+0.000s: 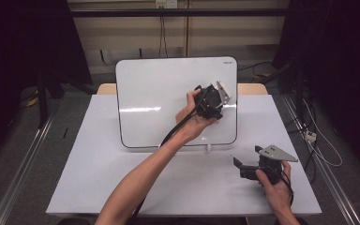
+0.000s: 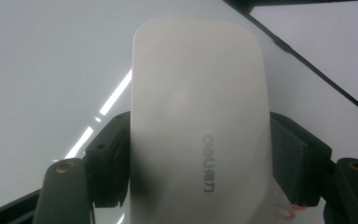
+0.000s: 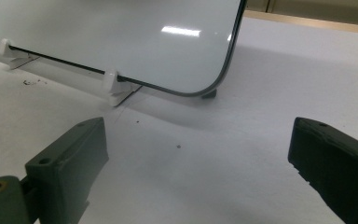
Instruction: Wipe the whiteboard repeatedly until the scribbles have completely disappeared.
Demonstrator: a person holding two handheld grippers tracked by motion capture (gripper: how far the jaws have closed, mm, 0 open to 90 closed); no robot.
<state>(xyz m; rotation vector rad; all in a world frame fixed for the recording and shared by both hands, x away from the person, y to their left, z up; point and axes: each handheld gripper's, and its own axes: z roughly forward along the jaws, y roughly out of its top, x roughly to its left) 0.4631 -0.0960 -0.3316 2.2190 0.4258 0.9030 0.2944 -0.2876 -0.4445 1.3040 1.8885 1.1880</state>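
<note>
A white whiteboard (image 1: 159, 93) stands upright on the table, leaning back on small white clip feet (image 3: 113, 84). My left gripper (image 1: 209, 100) is held up in front of the board's right half. In the left gripper view it (image 2: 198, 163) is shut on a white oblong eraser (image 2: 198, 130), with a black pad (image 2: 109, 163) pressing on each long side. The eraser faces the board's surface (image 2: 42, 93); whether it touches I cannot tell. My right gripper (image 1: 246, 158) rests low at the table's right front, its jaws (image 3: 196, 158) wide open with nothing between them, pointing at the board's lower right corner (image 3: 214, 84).
The white table (image 1: 98, 178) has bare room at the left and front. A few faint red marks (image 2: 286, 212) show by the eraser's lower right. Dark specks (image 3: 30, 82) lie on the table near the board's foot. Cables (image 1: 323, 150) trail on the floor at the right.
</note>
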